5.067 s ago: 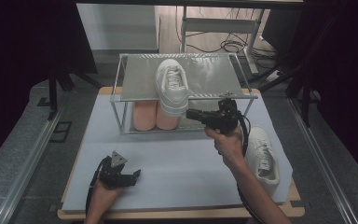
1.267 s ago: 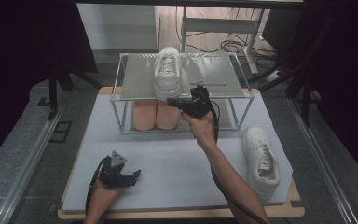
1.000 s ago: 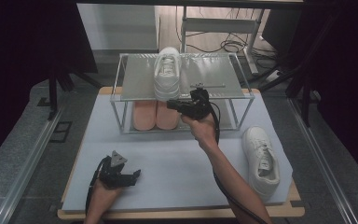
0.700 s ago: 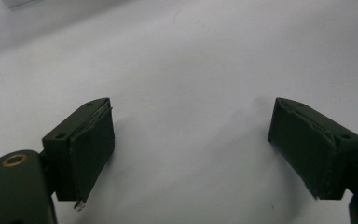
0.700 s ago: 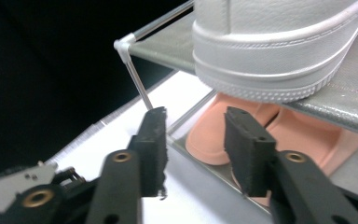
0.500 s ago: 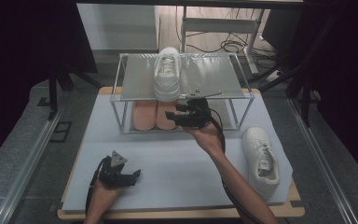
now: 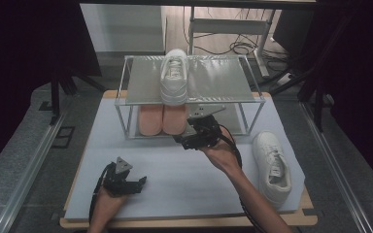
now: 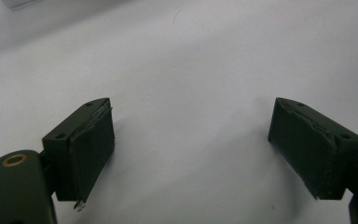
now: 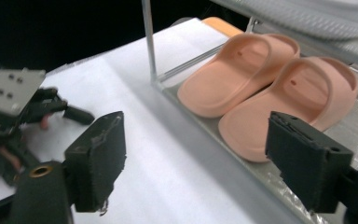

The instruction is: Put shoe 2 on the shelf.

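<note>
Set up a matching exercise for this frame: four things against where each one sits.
Things:
1. white shoe
2. second white shoe
3. pink slippers
4. left hand-held gripper

Places:
A. lower level of the rack
B. near left of the mat
C. top shelf of the rack
D. mat, right of the rack

Pairs: 1-C, 2-D, 3-A, 4-B

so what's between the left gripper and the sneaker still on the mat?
Bare white mat apart from the person's right forearm, which crosses between the left gripper and the sneaker in the high view.
</note>
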